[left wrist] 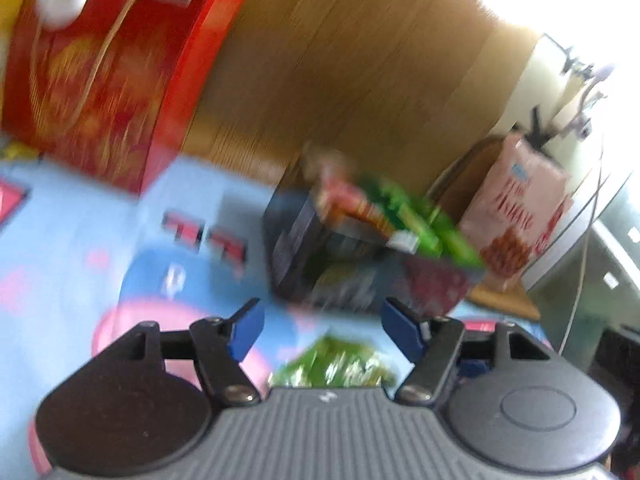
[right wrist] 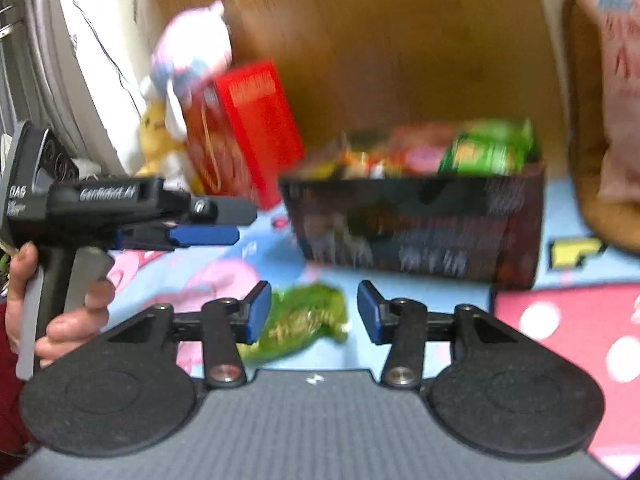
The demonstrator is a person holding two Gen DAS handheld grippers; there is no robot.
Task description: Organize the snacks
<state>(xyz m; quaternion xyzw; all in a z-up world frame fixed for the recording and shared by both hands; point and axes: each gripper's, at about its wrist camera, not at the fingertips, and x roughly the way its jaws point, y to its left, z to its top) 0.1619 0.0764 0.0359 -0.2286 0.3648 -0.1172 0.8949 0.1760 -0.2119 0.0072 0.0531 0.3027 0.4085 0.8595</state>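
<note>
One dark cardboard box (right wrist: 416, 232) stands on the blue cartoon-print mat (right wrist: 440, 292), filled with snack packets too blurred to count; at least one green packet (right wrist: 488, 152) sits at its right end. A single loose green snack packet (right wrist: 304, 320) lies on the mat just in front of the box. One red box (right wrist: 244, 132) stands upright to the left against the wooden panel (right wrist: 380, 40), with a plush toy (right wrist: 192, 56) above it. One pink snack bag (left wrist: 520, 216) stands to the right of the dark box.

The right gripper (right wrist: 314, 312) has its blue pads wide apart, holding nothing, with the loose green packet lying on the mat between and beyond them. The left gripper (left wrist: 320, 328) is likewise spread wide and empty, with the same packet (left wrist: 332, 364) low between its fingers.
</note>
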